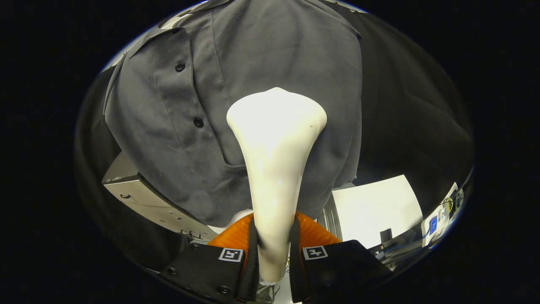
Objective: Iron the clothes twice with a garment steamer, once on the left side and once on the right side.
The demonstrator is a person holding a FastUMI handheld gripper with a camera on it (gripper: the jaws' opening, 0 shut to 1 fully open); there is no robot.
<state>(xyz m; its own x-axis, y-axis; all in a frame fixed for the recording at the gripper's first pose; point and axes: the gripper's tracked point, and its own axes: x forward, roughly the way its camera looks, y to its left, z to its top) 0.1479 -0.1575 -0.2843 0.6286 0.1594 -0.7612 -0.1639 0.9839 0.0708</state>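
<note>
Gripper (pixel 274 253): closed on the narrow handle of the garment steamer (pixel 276 139); both fingers (pixel 252 253) press its sides, one on the left and one on the right.
Garment steamer: a smooth, pale, rigid body rising from between the fingers and flaring to a broad head at the far end. Judged hard and rather glossy, so liable to slip or twist in a light hold; the wide head puts weight far from the grasp.
Place of hold: the slim neck, low down, where the fingers now sit, looks the best purchase, since the flare above resists sliding out.
Shirt (pixel 253 84): grey, buttoned, hanging just beyond the steamer head; whether the head touches the cloth cannot be told. Judged soft, light and yielding, so it will give under pressure.
Head position: over the panel right of the button placket (pixel 185 97).
Surface (pixel 375 207): pale, lying low on the right, beyond the shirt hem.
</note>
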